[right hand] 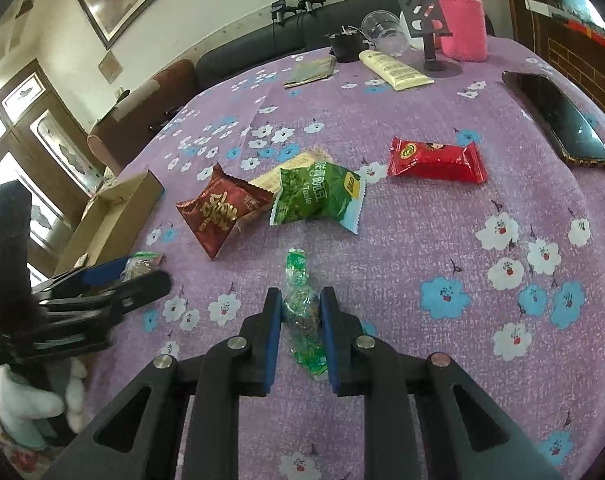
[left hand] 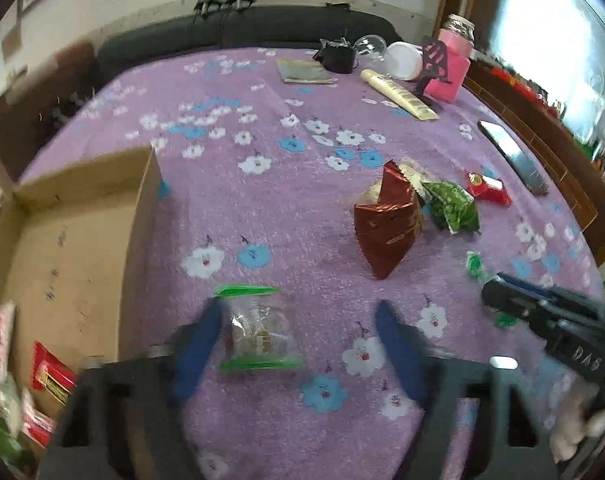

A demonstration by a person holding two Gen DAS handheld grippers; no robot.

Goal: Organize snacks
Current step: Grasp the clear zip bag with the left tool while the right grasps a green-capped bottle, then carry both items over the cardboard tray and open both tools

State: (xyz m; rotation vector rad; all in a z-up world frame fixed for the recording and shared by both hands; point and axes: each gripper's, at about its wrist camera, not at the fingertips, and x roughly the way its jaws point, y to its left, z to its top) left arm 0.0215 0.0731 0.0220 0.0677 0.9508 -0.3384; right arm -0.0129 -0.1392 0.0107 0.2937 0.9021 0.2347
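Your right tool (right hand: 301, 312) is pinched narrow on a green-and-clear candy wrapper (right hand: 302, 312), its blue pads pressing both sides of the wrapper, which lies on the purple flowered tabletop (right hand: 442, 240). Your left tool (left hand: 298, 320) stands wide, its fingers either side of a clear packet with green edges (left hand: 258, 328); the left finger is right against the packet, the right one apart from it. Left of that tool sits an open cardboard box (left hand: 82, 216) with red and white snack packs (left hand: 50, 376) in its near corner. Farther out on the tabletop lie a dark red bag (right hand: 222, 210), a green bag (right hand: 318, 196) overlapping a pale packet (right hand: 286, 174), and a bright red packet (right hand: 436, 160) off to the right. A phone (right hand: 558, 120) lies near the right edge.
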